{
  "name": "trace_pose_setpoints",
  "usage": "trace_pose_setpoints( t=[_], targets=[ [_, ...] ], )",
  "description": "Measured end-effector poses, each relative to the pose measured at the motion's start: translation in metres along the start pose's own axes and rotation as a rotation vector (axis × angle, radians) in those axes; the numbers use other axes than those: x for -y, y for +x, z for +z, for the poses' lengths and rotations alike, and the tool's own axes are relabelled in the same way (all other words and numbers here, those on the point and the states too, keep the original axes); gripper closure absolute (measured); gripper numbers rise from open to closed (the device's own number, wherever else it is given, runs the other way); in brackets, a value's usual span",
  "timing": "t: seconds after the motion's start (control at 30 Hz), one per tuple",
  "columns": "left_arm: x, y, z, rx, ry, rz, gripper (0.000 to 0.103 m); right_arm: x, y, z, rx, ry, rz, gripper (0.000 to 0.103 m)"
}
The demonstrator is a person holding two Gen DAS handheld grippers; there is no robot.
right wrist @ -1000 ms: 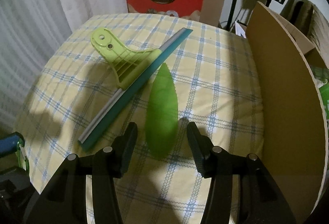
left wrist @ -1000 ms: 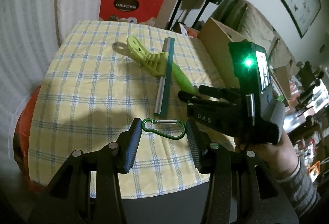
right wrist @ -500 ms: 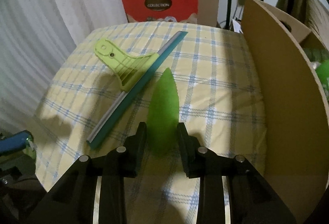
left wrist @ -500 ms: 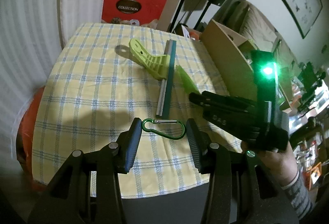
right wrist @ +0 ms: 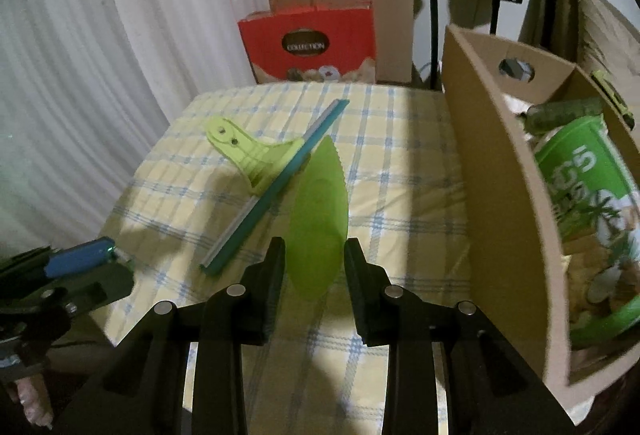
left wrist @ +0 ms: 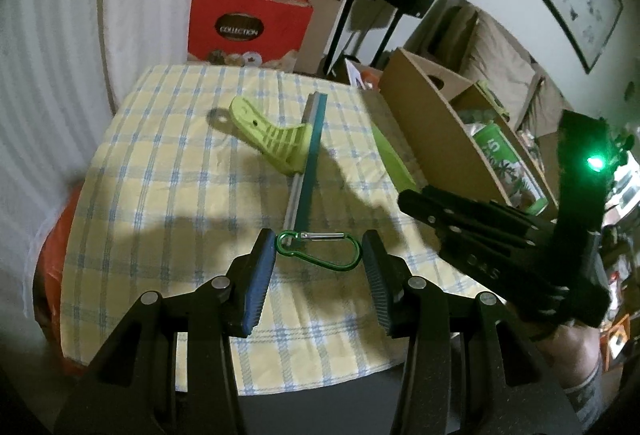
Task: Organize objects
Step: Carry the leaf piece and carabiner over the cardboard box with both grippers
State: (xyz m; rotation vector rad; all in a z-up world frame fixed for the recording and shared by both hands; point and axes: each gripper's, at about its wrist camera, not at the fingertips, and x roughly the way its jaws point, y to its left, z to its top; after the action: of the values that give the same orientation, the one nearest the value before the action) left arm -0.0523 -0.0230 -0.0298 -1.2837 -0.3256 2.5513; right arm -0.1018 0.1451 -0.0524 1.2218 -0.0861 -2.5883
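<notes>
Right claw [right wrist: 314,267] clamped on green leaf-shaped piece [right wrist: 317,219], squeegee [right wrist: 268,171] just left, cardboard box [right wrist: 496,195] right.

Both views are dim and grainy, with heavy fisheye bending and black vignetting at the corners. The checked worktop [left wrist: 168,171] carries broad soft shadows across its middle and toward 3 o'clock. A green lamp [left wrist: 595,164] glares at 3 o'clock in the left view. Motion blur smears the cardboard box [right wrist: 504,195] and edges.
</notes>
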Motion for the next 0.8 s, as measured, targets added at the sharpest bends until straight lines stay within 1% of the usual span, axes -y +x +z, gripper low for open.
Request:
trace_pose_setpoints(
  t=[0.33,0.57,0.8],
  targets=[
    [0.031,-0.005,0.013,0.039,0.042,0.002,0.062,0.014,-0.05,0.003,0.074,0.002,-0.015,0.073],
    [0.061,-0.001,0.025,0.04,0.075,-0.034,0.062,0.032,-0.082,0.005,0.119,0.009,-0.049,0.073],
    [0.1,0.004,0.028,0.033,0.13,-0.07,0.062,0.063,-0.109,0.001,0.151,0.054,-0.082,0.073]
  ],
)
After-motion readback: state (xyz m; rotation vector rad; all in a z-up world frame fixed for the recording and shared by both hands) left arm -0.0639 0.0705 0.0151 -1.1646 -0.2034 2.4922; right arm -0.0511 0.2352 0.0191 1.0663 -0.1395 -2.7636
